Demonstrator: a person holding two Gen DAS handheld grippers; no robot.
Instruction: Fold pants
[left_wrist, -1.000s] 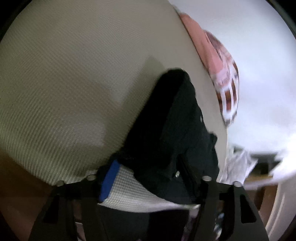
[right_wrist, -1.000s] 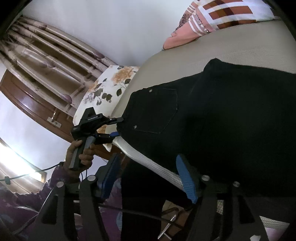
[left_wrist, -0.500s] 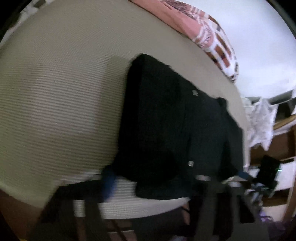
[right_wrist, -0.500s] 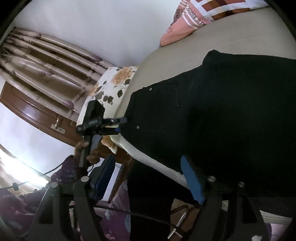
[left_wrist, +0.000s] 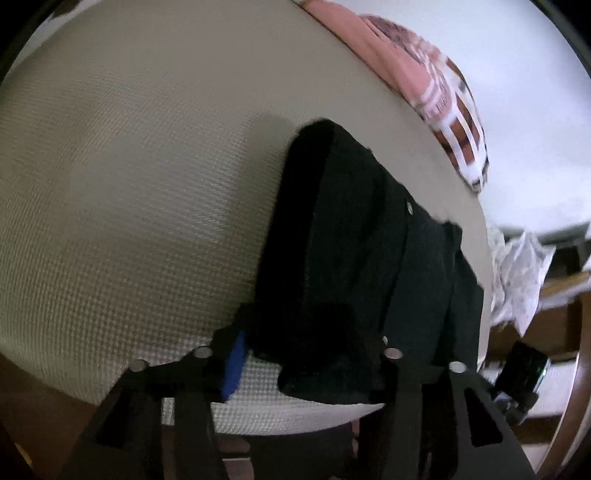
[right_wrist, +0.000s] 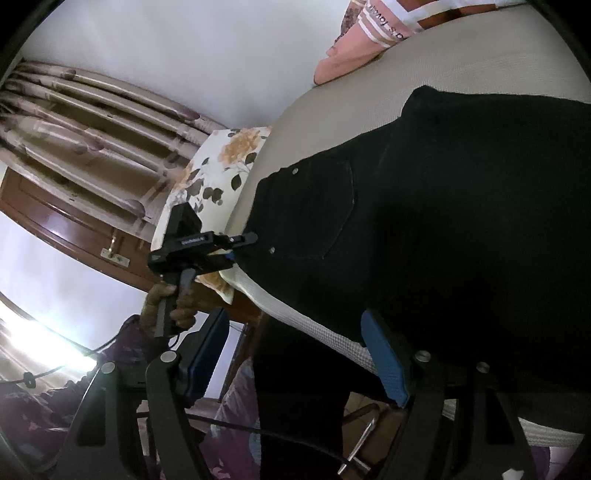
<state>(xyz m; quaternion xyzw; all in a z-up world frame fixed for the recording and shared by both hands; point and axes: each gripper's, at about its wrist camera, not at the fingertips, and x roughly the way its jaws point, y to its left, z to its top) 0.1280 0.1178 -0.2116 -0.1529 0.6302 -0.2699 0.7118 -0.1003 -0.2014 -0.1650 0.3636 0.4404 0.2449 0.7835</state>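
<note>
Pants (left_wrist: 354, 258): black denim, riveted, folded on waffle-weave mattress (left_wrist: 129, 184); both grippers' fingers apart, opening.

Both hand-held tools are matte black. The right gripper (right_wrist: 295, 363) has two angular arms with triangular cut-outs, silver round screw heads at the joints and blue pads on its fingers (right_wrist: 384, 363). A thin black cable runs below it. The left gripper (right_wrist: 242, 247), seen beyond the right claw's left finger, has a boxy black body with small white lettering and a pistol handle. The hand (right_wrist: 168, 304) on it emerges from a purple patterned sleeve (right_wrist: 44, 410).
</note>
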